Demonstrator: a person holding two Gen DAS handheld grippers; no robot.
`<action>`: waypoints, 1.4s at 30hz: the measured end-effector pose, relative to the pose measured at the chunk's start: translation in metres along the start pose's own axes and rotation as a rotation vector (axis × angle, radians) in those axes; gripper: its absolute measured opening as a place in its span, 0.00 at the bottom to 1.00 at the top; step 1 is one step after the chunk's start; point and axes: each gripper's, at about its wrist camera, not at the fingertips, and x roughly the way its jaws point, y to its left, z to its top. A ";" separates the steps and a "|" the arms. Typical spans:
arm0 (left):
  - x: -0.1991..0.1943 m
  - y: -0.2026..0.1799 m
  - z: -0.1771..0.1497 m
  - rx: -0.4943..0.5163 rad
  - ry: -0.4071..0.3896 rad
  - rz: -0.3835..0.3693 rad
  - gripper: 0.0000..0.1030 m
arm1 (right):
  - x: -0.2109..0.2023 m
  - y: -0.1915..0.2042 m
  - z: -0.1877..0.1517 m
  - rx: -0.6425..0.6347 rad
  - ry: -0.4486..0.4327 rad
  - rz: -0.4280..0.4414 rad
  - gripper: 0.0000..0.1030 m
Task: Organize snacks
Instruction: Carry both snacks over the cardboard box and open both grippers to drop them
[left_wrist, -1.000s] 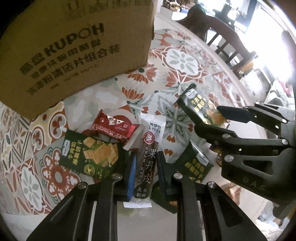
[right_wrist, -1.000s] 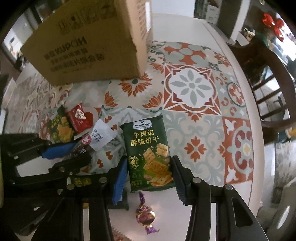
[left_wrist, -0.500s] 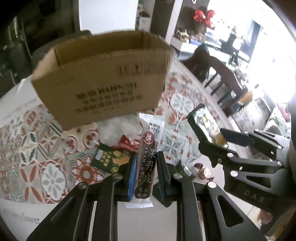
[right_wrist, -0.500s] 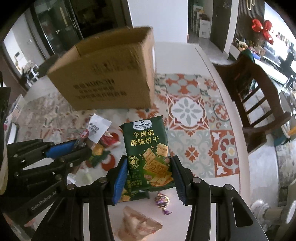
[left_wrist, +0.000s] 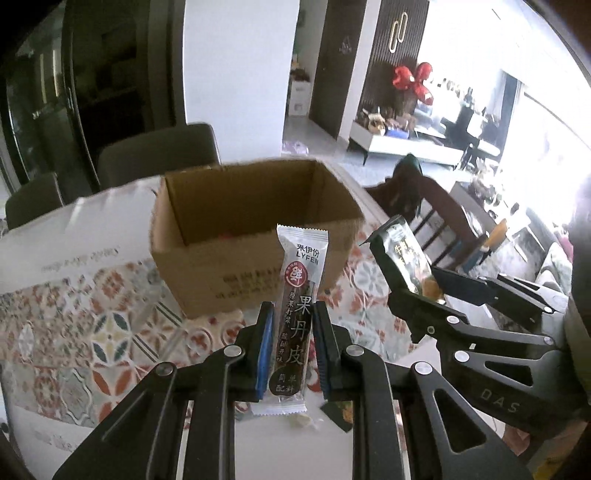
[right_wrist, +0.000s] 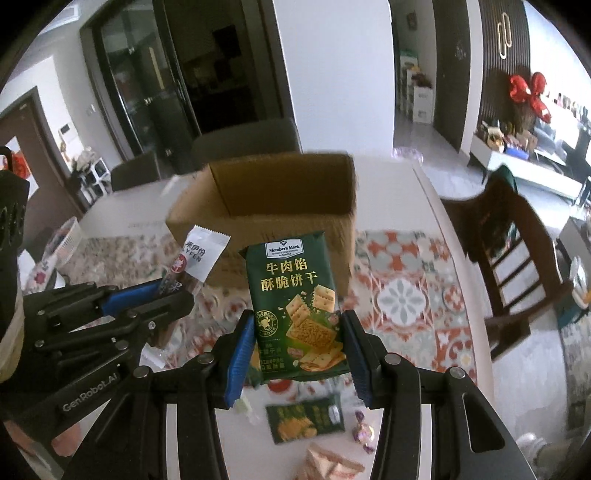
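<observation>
My left gripper (left_wrist: 292, 347) is shut on a long brown-and-white haw snack bar (left_wrist: 297, 314), held upright above the table. My right gripper (right_wrist: 298, 350) is shut on a green cracker packet (right_wrist: 295, 306), also held up. An open cardboard box (left_wrist: 255, 236) stands on the patterned tablecloth just ahead of both; it also shows in the right wrist view (right_wrist: 280, 206). The right gripper with its packet (left_wrist: 406, 258) shows to the right in the left wrist view. The left gripper with its bar (right_wrist: 199, 254) shows to the left in the right wrist view.
On the table below lie another green cracker packet (right_wrist: 306, 421), a purple wrapped candy (right_wrist: 364, 435) and a pale wrapped snack (right_wrist: 328, 465). A wooden chair (right_wrist: 517, 273) stands at the table's right side. Grey chairs (left_wrist: 159, 155) stand behind the box.
Both grippers have risen from the table with their snacks. The box's open top now shows from above, and the loose snacks have dropped low in view.
</observation>
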 end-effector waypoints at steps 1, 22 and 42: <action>-0.003 0.003 0.004 0.001 -0.008 0.001 0.21 | -0.001 0.003 0.006 -0.001 -0.012 0.006 0.46; 0.018 0.052 0.083 -0.001 -0.064 0.070 0.21 | 0.036 0.022 0.099 -0.086 -0.066 0.018 0.46; 0.107 0.071 0.112 0.012 0.055 0.087 0.26 | 0.126 -0.001 0.131 -0.096 0.055 -0.009 0.48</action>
